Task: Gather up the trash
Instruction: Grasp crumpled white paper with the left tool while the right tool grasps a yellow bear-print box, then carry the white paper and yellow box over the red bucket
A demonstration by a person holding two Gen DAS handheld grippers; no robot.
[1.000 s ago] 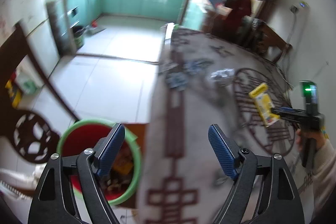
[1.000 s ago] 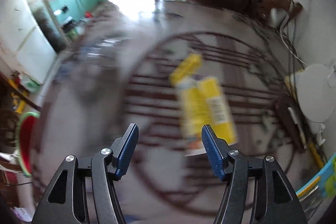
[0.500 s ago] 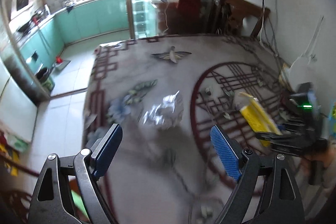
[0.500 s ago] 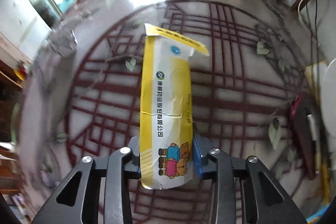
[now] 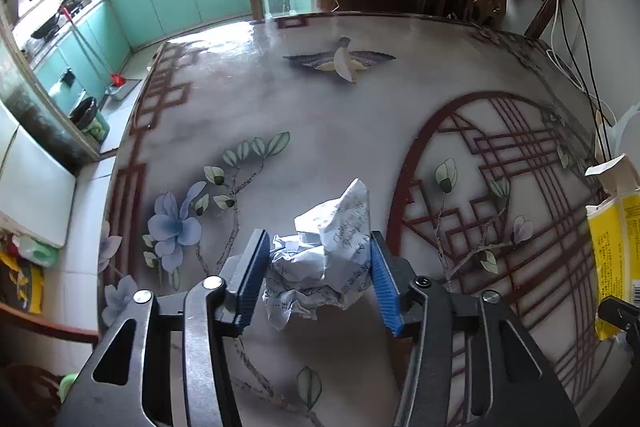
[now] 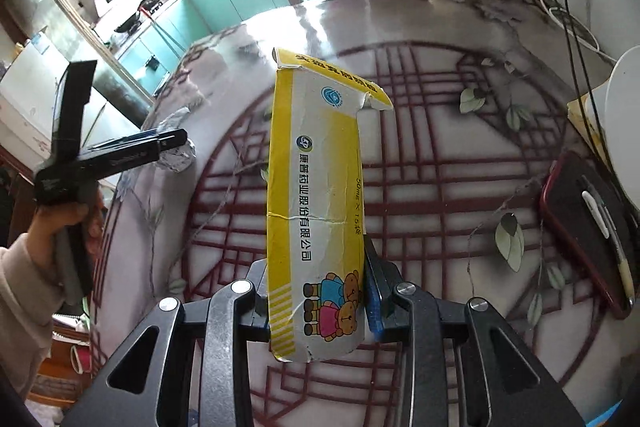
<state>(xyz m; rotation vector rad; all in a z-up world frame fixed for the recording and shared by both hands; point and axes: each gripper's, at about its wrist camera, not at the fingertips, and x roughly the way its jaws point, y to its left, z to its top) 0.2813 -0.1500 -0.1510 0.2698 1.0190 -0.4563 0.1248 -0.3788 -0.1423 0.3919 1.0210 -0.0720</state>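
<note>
Tongs first: our left tongs (image 5: 316,275) pointed steeply down at the tabletop (image 5: 320,115) with the crumpled paper (image 5: 328,259) between the blue pads (image 5: 380,279). The jaws were closing on it; the right pad looked to be against the wad and the left pad just at its edge, so we judged the grip as about made but not yet firm. The paper lay on the tabletop beside the painted blue flower (image 5: 174,227), near the edge of the red lattice circle (image 5: 500,187).

Our right tongs (image 6: 316,295) were clamped narrowly on the lower end of the flattened yellow carton (image 6: 316,195), which stood up from the jaws, clear of the tabletop, with its torn flap at the far end. From that view we could also see the left tongs held in a sleeved hand (image 6: 64,219), reaching the paper at the left.

As for progress, we judged one piece of trash to be secured and a second nearly so. Neither had been dropped anywhere yet, and no bin showed clearly in these views, so carrying both away and releasing them was left to do. Farther out on the tabletop lay a dark phone in a red case (image 6: 588,227) with a pen on it, which we did not take for trash. We saw no other loose scraps there.
</note>
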